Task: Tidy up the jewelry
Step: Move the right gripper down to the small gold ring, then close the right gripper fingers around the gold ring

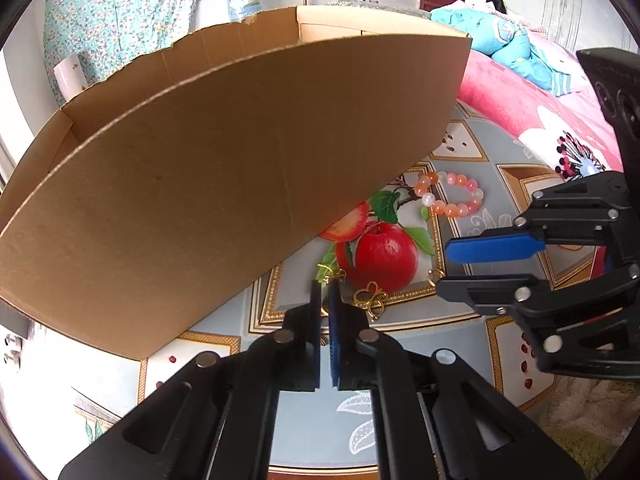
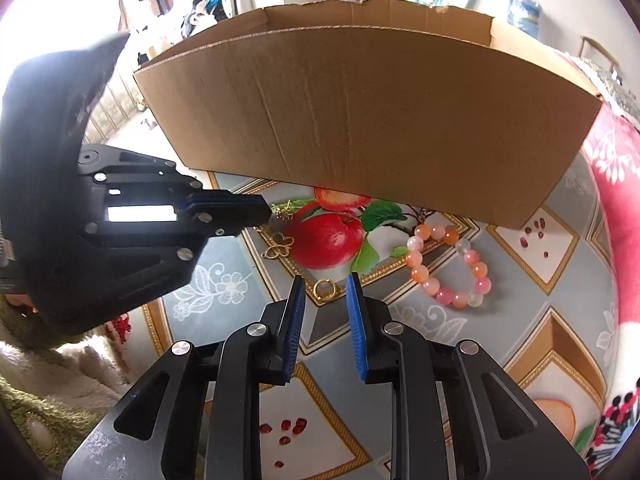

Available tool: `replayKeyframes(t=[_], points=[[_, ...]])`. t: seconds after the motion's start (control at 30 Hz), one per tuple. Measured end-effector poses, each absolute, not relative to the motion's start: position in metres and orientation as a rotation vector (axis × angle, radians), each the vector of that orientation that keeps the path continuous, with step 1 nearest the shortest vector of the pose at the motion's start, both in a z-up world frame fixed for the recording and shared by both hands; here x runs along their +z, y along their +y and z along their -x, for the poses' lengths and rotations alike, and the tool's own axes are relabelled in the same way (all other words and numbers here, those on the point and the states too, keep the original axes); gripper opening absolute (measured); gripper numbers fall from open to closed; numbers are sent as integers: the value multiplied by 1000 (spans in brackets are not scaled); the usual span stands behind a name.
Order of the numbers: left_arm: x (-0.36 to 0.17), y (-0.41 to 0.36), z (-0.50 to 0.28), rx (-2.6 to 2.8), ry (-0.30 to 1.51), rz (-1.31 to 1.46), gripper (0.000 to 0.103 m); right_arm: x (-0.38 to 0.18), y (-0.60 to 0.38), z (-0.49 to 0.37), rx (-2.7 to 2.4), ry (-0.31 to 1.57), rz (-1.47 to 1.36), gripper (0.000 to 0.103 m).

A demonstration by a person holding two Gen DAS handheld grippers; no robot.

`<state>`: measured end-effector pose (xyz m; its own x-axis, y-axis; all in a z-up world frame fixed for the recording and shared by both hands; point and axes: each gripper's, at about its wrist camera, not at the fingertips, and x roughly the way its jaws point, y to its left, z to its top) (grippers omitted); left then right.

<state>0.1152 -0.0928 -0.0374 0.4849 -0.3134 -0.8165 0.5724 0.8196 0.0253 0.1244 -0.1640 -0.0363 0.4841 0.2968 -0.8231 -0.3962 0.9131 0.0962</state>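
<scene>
Nearest thing first: the right gripper (image 2: 324, 286) hangs low over the table (image 2: 556, 344) with its blue fingers (image 2: 354, 300) spread a bit, nothing between the pads. The little gold ring (image 2: 325, 289) lies flat on the cloth right in the gap past the tips, so my guess is the fingers are lined up to straddle it for a pick. It's tiny and flat, so I'd expect it to be fiddly to pinch without it sliding on that glossy cloth

Next out, the left gripper (image 1: 326, 292) has its fingers (image 1: 316, 300) pressed together. In the right wrist view its tips sit right on a thin gold chain piece (image 2: 282, 213), and it looks like they're pinching it, though the bit is too small to be sure how well it's caught. Just beside that lies a gold butterfly charm (image 2: 279, 246), next to the printed apple (image 2: 332, 240)

Off to the side is the bead bracelet (image 2: 450, 264), orange and pink, lying in a loose loop, well apart from both grippers and untouched

Behind everything stands the box (image 2: 360, 120), open at the top, its near wall right above the jewelry. I reckon that's where the pieces are meant to go, which would explain why they're all laid out along its foot. Can't see inside it from either camera, so no idea what's already in there
</scene>
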Motion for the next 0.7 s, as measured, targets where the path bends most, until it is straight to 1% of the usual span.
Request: replayKeyframes(t=[0.27, 0.37, 0.4, 0.53, 0.6, 0.7], points=[[-39, -87, -116, -558, 944, -283, 3, -36, -148, -126, 415, 979, 183, 21], [-37, -85, -115, -560, 949, -275, 4, -37, -136, -123, 410, 980, 185, 10], [-36, -85, -114, -566, 946, -276, 4, -39, -136, -122, 411, 983, 176, 10], [-33, -86, -111, -575, 942, -283, 14, -41, -138, -122, 416, 984, 150, 8], [-32, -87, -108, -586, 941, -297, 16, -39, -144, -124, 417, 984, 137, 6], [-34, -90, -106, -590, 943, -328, 16, -40, -148, -126, 420, 990, 110, 6]])
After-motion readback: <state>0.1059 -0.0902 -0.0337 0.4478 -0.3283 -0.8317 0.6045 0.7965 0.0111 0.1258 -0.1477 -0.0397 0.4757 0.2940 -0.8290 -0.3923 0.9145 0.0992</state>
